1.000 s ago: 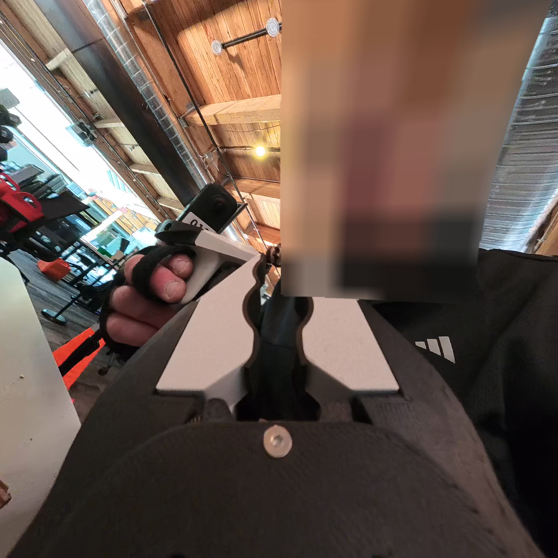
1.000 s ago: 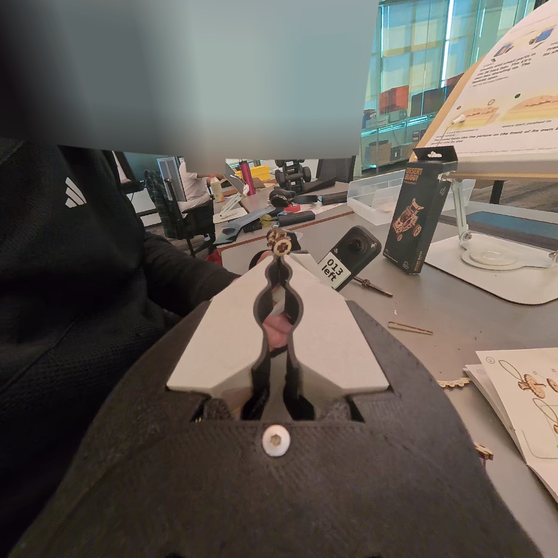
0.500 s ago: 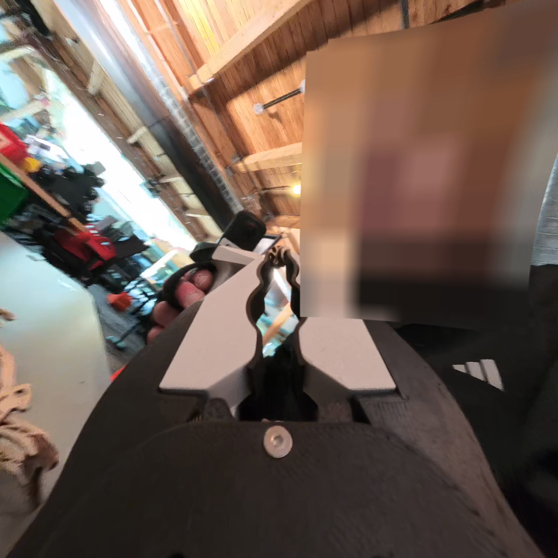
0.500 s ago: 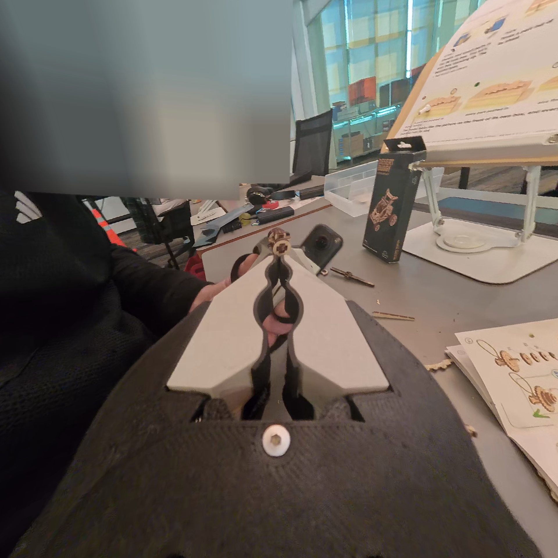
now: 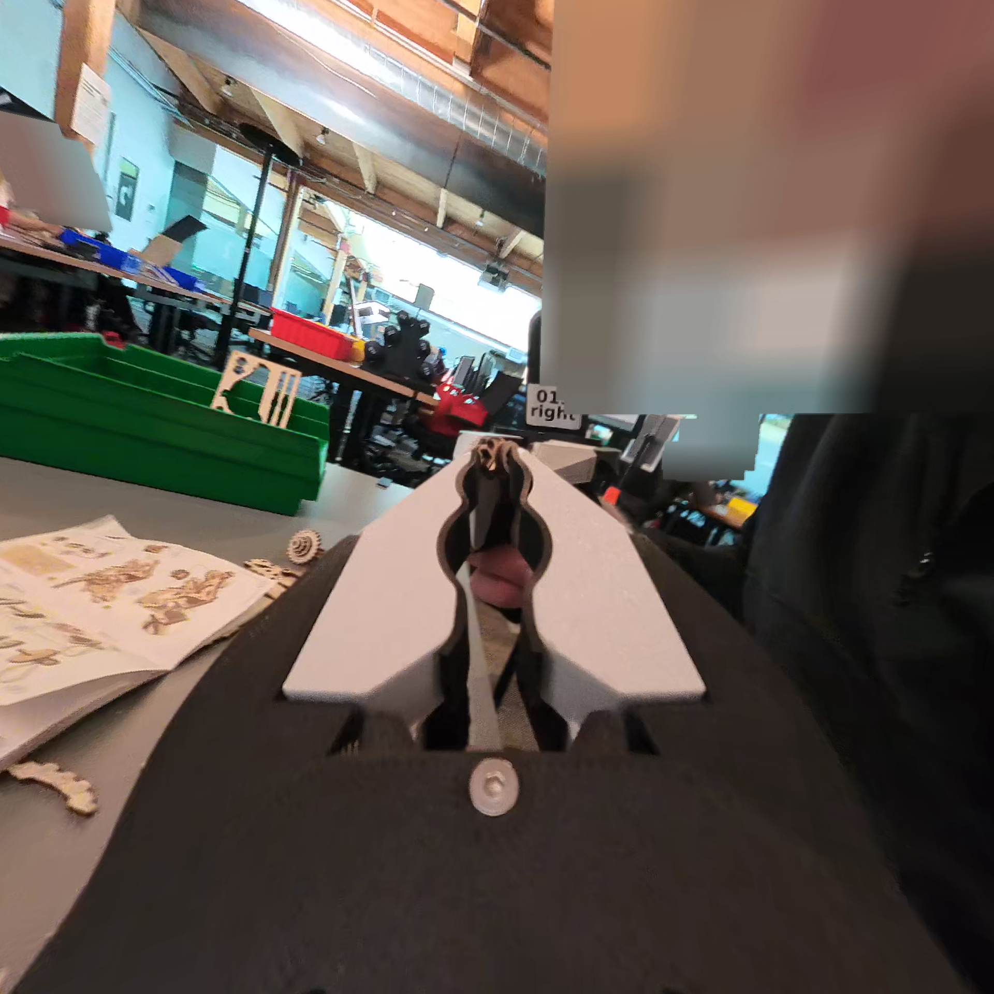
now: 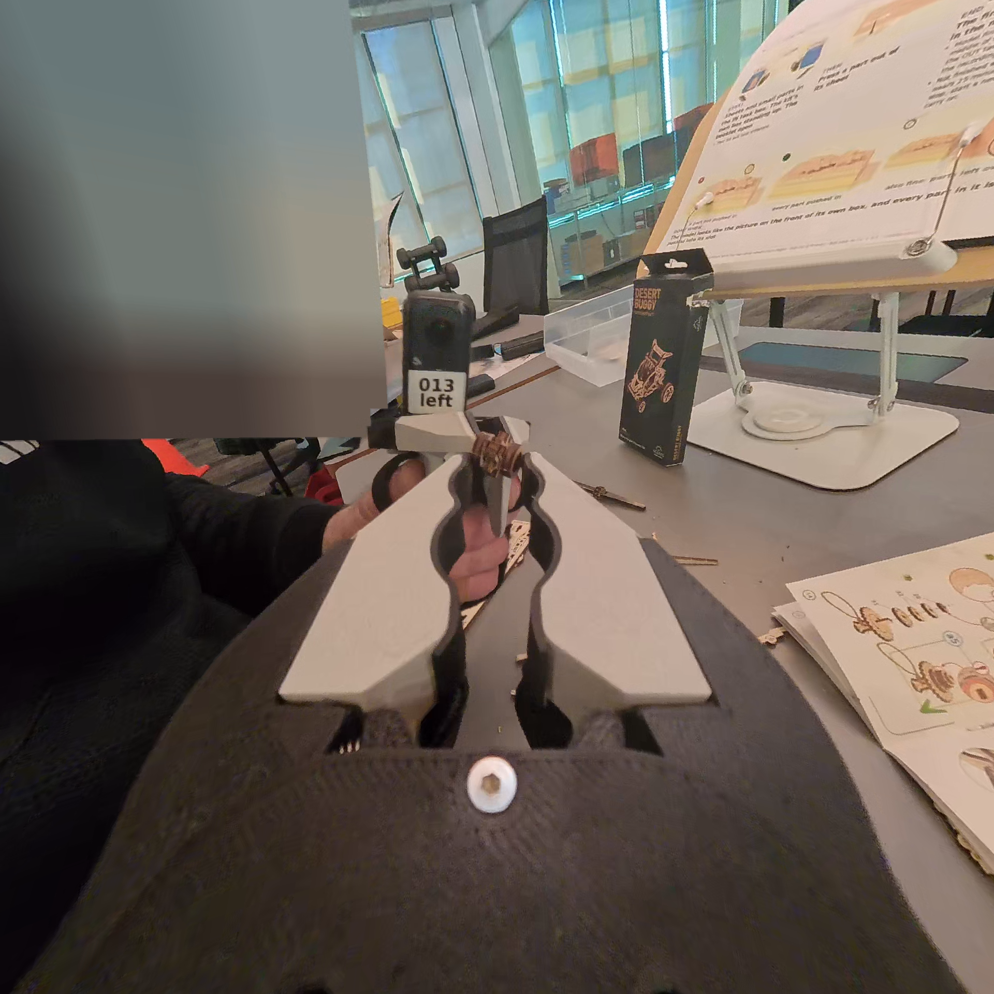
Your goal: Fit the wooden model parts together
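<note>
Left hand-held gripper (image 5: 496,457), centre of the left wrist view, has its jaws drawn almost together at the tips, pinching a small wooden model assembly (image 5: 492,458), blurred here. Right hand-held gripper (image 6: 497,457), centre of the right wrist view, has its tips close on either side of the same wooden model assembly (image 6: 496,454), a little stack of brown gear-like discs; tips look to touch it, jaws a bit wider than the left's, can't tell for sure if it clamps. Both grippers meet tip to tip above the grey table (image 6: 753,516). The person's hand (image 6: 478,559) on the left tool's grip shows through the right jaw gap, black sleeve (image 6: 204,527) at mid left. Camera (image 6: 437,344) with a white label sits upright on the left tool, just above centre. In the right wrist view: dark kit box (image 6: 659,371) stands upright right of centre, white book stand (image 6: 839,430) with an instruction sheet (image 6: 860,123) upper right, open booklet (image 6: 903,645) at the right edge, thin wooden sticks (image 6: 613,495) on the table near the tips. In the left wrist view: booklet (image 5: 107,597) lower left, loose gear (image 5: 304,546) just beside it, curved wooden piece (image 5: 59,786) at the left bottom edge, green trays (image 5: 161,425) stacked mid left with a punched wooden sheet (image 5: 257,395) leaning in them.
</note>
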`<state>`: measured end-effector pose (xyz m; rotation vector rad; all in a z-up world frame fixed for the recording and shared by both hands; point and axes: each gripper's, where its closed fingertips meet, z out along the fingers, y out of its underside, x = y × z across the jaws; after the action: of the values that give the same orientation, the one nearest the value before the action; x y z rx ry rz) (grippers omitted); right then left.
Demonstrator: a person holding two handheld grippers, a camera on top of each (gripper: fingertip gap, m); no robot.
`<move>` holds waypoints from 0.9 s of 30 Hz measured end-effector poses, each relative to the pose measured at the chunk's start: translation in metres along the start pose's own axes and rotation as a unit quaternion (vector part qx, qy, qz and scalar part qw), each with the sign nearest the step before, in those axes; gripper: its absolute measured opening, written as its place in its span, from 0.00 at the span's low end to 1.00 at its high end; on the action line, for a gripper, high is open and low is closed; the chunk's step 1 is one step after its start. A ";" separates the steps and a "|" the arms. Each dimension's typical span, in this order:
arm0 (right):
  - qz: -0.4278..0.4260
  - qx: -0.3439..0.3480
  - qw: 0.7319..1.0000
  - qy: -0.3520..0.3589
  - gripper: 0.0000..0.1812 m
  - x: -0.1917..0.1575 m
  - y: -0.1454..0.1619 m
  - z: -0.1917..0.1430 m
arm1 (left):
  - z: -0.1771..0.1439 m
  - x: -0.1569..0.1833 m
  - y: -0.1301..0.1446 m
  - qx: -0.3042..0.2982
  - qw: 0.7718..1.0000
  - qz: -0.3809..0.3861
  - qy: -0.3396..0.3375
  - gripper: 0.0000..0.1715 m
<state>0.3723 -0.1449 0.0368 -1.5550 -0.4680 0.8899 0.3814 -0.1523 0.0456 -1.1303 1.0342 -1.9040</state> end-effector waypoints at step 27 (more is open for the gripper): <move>-0.400 -0.122 0.900 0.126 0.09 -0.005 0.005 0.004 | 0.002 0.012 0.005 -0.009 0.991 -0.112 0.079 0.08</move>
<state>0.3652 -0.1474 0.0331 -1.4717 -0.9611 -0.0101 0.3790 -0.1654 0.0457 -1.1609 1.0479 -2.1956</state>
